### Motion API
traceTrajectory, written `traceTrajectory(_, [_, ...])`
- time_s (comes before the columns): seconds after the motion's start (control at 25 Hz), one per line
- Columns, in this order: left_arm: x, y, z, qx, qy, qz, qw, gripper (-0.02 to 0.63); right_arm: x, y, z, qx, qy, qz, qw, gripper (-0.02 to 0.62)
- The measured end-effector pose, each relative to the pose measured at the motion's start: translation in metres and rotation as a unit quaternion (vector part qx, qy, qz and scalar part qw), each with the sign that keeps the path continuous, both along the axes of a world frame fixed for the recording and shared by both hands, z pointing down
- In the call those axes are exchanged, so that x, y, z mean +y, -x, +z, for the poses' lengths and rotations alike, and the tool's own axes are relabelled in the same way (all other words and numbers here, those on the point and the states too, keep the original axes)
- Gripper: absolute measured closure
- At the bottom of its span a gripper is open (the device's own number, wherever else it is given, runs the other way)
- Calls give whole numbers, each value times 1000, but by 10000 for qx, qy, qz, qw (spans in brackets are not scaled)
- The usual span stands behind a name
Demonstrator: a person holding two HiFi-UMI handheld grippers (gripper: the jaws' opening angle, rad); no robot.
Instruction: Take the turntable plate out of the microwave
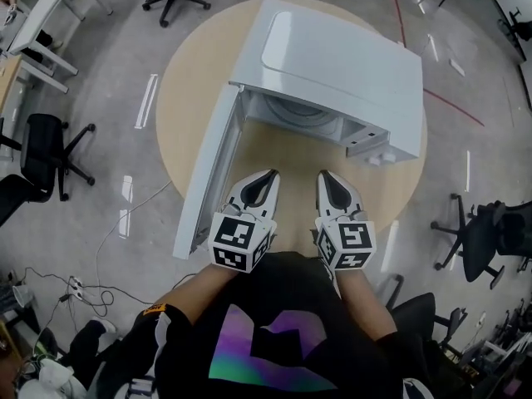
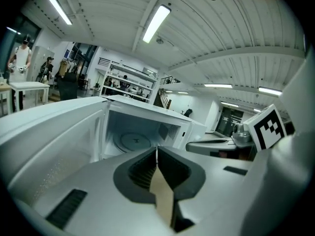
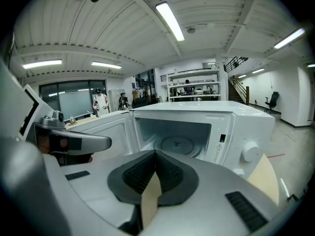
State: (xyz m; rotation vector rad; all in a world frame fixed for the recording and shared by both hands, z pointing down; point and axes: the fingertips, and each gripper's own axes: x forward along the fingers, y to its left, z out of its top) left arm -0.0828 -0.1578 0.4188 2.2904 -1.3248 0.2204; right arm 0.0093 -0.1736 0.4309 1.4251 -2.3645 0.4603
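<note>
White-grey, round and flat, the turntable plate (image 3: 178,143) lies on the floor inside the white box-shaped microwave (image 1: 332,65), whose door (image 1: 208,173) stands swung open to the left. In the head view the microwave's top hides all but the plate's front edge. The left gripper (image 1: 270,175) and right gripper (image 1: 324,175) hover over the round wooden table (image 1: 291,152) before the opening, jaws pressed together and empty.

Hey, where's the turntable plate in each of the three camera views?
Head view: turntable plate at upper middle, just inside the microwave opening.
Left gripper view: turntable plate left of centre, deep inside the microwave.
Right gripper view: turntable plate just right of centre.
Shared landmark: the open door, left of the plate in all three.
</note>
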Motion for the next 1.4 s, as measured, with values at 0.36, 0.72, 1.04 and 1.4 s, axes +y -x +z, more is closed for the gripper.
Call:
traceTrajectory(0.36, [-54, -21, 21, 213, 440, -365, 9981, 558, -43, -10, 11, -102, 39, -274, 9996, 578])
traceTrajectory(0.72, [-110, -32, 54, 554, 724, -766, 9929, 551, -88, -6, 48, -385, 569, -510, 9963, 577])
traceTrajectory(1.04, [-144, -25, 98, 341, 1155, -1169, 9858, 523, -120, -5, 88, -736, 1145, -245, 9904, 565])
traceTrajectory(1.4, [-164, -12, 146, 558, 1825, -1612, 9683, 523, -137, -7, 120, -998, 1565, -37, 9826, 532])
